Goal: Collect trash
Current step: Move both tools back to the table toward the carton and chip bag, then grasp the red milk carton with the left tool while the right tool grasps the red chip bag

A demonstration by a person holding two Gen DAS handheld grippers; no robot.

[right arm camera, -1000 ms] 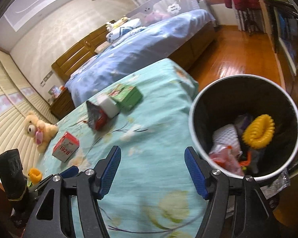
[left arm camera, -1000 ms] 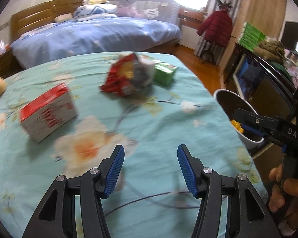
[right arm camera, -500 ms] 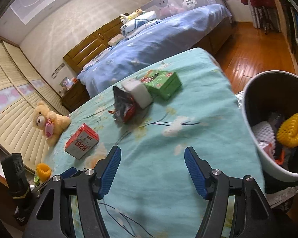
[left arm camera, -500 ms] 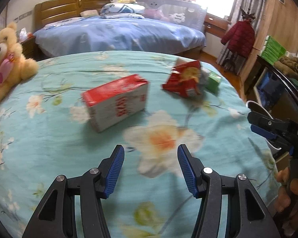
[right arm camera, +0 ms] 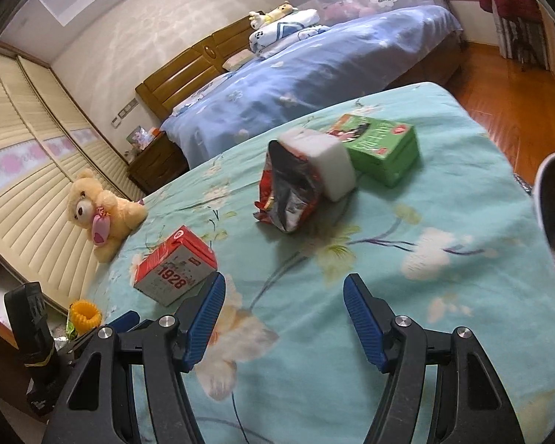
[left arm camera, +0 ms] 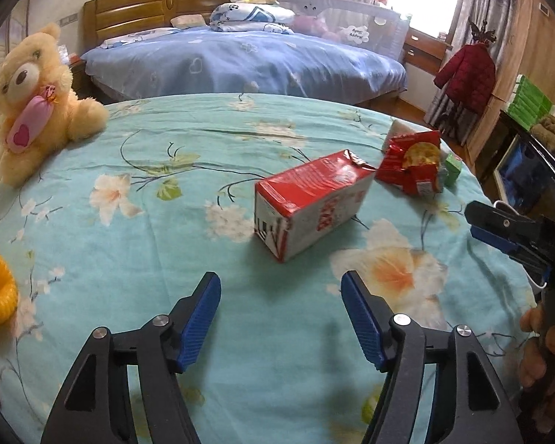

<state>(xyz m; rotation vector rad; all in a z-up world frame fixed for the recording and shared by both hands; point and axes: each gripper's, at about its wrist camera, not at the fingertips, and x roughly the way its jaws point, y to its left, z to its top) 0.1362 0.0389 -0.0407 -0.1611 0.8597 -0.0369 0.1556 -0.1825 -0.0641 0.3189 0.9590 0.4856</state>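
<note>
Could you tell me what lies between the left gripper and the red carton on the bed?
Nothing: in the left wrist view only bare flowered bedspread separates the left gripper, whose empty jaws are opening, from the red carton.

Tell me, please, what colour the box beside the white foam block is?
Green box, with some red and white print on top; the right wrist view shows it best.

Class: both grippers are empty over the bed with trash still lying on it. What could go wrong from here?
1. The left gripper, jaws opening, may be too narrow for the red carton lying askew.
2. The crumpled snack bag touches the white block, so one grab could drag both.
3. The teddy bear could be mistaken for trash.
</note>
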